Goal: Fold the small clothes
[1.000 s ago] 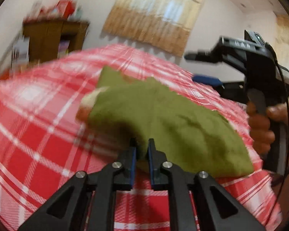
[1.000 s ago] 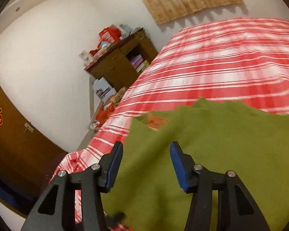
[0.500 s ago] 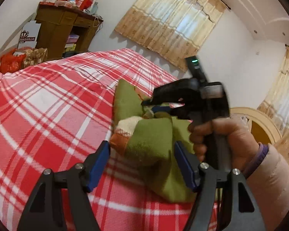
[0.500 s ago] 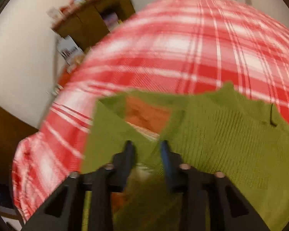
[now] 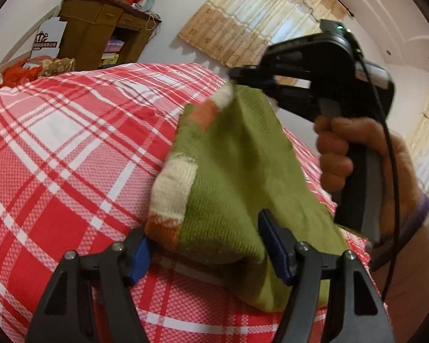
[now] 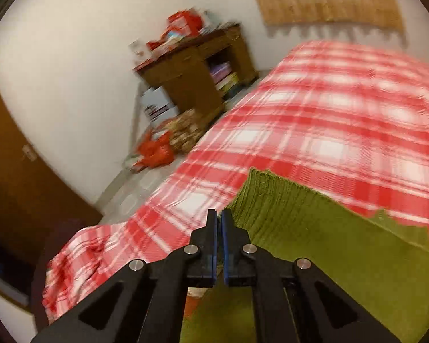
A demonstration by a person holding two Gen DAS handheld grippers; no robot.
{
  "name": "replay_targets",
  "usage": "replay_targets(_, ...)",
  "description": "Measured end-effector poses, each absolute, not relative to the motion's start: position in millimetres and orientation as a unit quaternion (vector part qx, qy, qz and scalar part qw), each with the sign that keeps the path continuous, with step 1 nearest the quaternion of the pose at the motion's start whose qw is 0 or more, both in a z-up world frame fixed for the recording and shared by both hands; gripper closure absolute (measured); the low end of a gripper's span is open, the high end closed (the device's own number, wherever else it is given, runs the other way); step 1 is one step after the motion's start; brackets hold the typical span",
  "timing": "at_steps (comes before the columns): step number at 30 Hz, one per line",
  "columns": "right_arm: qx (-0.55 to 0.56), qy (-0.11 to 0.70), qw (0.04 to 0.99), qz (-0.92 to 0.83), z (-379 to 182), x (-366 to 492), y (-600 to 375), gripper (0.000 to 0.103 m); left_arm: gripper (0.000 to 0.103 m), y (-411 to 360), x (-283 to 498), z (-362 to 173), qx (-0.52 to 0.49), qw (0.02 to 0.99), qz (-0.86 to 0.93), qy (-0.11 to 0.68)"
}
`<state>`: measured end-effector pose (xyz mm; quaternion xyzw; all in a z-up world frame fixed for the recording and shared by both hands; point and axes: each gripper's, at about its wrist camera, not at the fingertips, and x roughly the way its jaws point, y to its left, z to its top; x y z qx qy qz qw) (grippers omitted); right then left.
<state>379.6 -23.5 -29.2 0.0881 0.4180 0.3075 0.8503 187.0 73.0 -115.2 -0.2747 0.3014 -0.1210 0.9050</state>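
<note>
Your left gripper (image 5: 206, 245) has its blue-padded fingers (image 5: 277, 247) spread wide, having opened within the last second, and the folded end of the green knit garment (image 5: 243, 177) sits between them on the red plaid bedspread (image 5: 57, 148) without either pad pressing it; the left pad is half hidden under the garment's orange and cream cuff, so you cannot tell whether it brushes the wool. In this left wrist view the garment rises from the bed in a steep slope, olive green with cream and orange patches, its top corner pinched in the tips of your right gripper (image 5: 238, 78), which is blurred and whose jaws have just closed. Your right hand (image 5: 354, 154) wraps the handle upright, a cable hanging down past the wrist, and the sleeve runs off the frame's edge. Behind, a wooden cabinet (image 5: 100, 37) and a beige curtain (image 5: 251, 20) stand sharp enough. In the right wrist view, everything beyond the tool is smeared by motion. Your right gripper (image 6: 218, 223) shows its fingers together with only a thin slit between them; where the fabric enters the grip is hidden below the jaws, so the pinch itself is not visible here. The green knit garment (image 6: 314, 243) spreads from under the fingers to the right and down, its ribbed edge lying over the red plaid bedspread (image 6: 343, 108), and its lower part is cut off by the frame.
</note>
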Motion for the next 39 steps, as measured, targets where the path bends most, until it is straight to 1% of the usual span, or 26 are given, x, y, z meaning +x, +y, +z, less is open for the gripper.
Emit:
replay_targets(1,0.103,0.433,0.834,0.327,-37,386,-22,0.1,0.032,74,187,-115,-0.277,0.905,-0.122,0.3)
replay_targets(2,0.109,0.464,0.816,0.326,-48,392,-18,0.1,0.032,74,187,-116,-0.277,0.905,-0.122,0.299)
replay_targets(3,0.101,0.477,0.814,0.316,-52,391,-16,0.1,0.032,75,187,-116,-0.277,0.906,-0.122,0.297)
replay_targets(8,0.034,0.48,0.833,0.274,-49,380,-15,0.099,0.032,74,187,-118,-0.281,0.906,-0.122,0.293)
replay_targets(10,-0.002,0.481,0.837,0.261,-48,379,-9,0.099,0.03,77,186,-118,-0.294,0.903,-0.128,0.287)
replay_targets(12,-0.024,0.492,0.834,0.25,-57,384,-5,0.094,0.03,81,187,-118,-0.305,0.9,-0.13,0.282)
replay_targets(13,-0.028,0.497,0.831,0.249,-64,390,-4,0.079,0.03,81,187,-119,-0.307,0.899,-0.13,0.282)
replay_targets(14,-0.029,0.506,0.825,0.25,-72,392,1,0.052,0.03,82,188,-119,-0.307,0.899,-0.131,0.283)
replay_targets(15,-0.03,0.506,0.825,0.251,-78,393,3,0.043,0.03,82,188,-119,-0.305,0.9,-0.131,0.283)
replay_targets(16,-0.038,0.503,0.826,0.251,-83,393,8,0.039,0.03,82,188,-119,-0.304,0.9,-0.131,0.283)
replay_targets(17,-0.047,0.504,0.826,0.249,-86,391,11,0.038,0.03,82,189,-120,-0.303,0.901,-0.13,0.284)
replay_targets(22,-0.121,0.5,0.824,0.238,-101,389,32,0.039,0.029,81,193,-120,-0.302,0.899,-0.13,0.289)
replay_targets(24,-0.163,0.5,0.819,0.228,-108,388,41,0.042,0.027,82,195,-120,-0.307,0.897,-0.134,0.289)
replay_targets(25,-0.184,0.496,0.819,0.224,-109,385,45,0.046,0.024,82,196,-119,-0.307,0.896,-0.139,0.29)
replay_targets(27,-0.202,0.486,0.823,0.212,-107,381,44,0.062,0.023,81,198,-117,-0.303,0.896,-0.138,0.295)
replay_targets(28,-0.19,0.487,0.826,0.213,-104,382,38,0.074,0.023,80,199,-117,-0.3,0.896,-0.133,0.3)
replay_targets(29,-0.164,0.489,0.829,0.216,-100,385,28,0.086,0.026,77,203,-116,-0.29,0.898,-0.121,0.307)
replay_targets(30,-0.136,0.493,0.831,0.22,-96,388,19,0.088,0.036,74,206,-114,-0.277,0.901,-0.111,0.314)
replay_targets(31,-0.105,0.495,0.832,0.226,-92,389,9,0.09,0.054,73,208,-114,-0.272,0.902,-0.108,0.318)
replay_targets(33,-0.04,0.487,0.839,0.24,-78,386,-14,0.091,0.068,73,215,-116,-0.275,0.892,-0.115,0.339)
replay_targets(36,0.056,0.46,0.845,0.269,-54,374,-55,0.091,0.075,71,212,-112,-0.266,0.899,-0.111,0.33)
replay_targets(39,0.128,0.435,0.845,0.283,-41,363,-97,0.091,0.077,48,199,-91,-0.192,0.93,-0.103,0.295)
